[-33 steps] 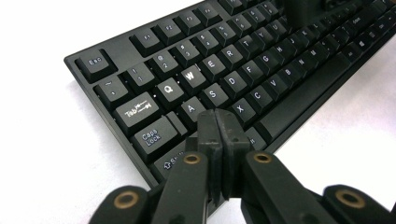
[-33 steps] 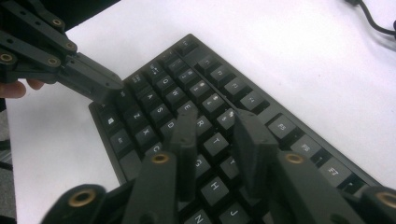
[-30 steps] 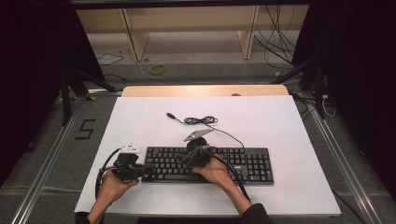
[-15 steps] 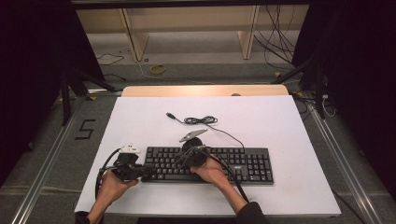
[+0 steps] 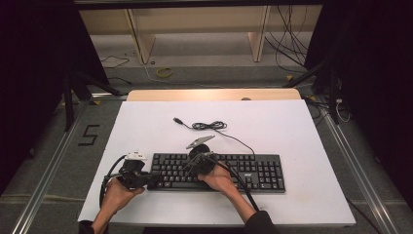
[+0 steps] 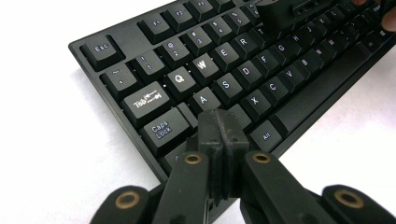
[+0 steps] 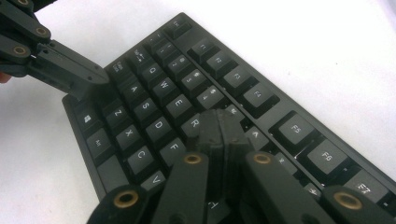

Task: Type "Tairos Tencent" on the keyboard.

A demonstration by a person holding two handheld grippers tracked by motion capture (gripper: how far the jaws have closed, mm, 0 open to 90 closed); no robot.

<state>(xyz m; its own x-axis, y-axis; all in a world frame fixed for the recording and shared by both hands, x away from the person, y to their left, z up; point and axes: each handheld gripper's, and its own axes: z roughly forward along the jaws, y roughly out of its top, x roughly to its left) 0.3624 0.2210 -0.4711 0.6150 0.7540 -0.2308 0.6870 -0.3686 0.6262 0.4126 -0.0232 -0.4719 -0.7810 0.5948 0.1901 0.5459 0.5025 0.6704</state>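
Closing within the last second, your right gripper (image 7: 219, 128) now has its jaws pressed together on nothing, tips over the T key; your left gripper (image 6: 222, 128) sits clenched at the keyboard (image 5: 219, 171)'s left end by Shift. Wide tips could strike two keys together.

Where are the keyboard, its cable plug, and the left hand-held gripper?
keyboard (image 5: 253, 170): high view, on the keys of its right half.
cable plug (image 5: 178, 120): high view, on the cable's free end.
left hand-held gripper (image 6: 221, 128): left gripper view, where its shut jaws meet.
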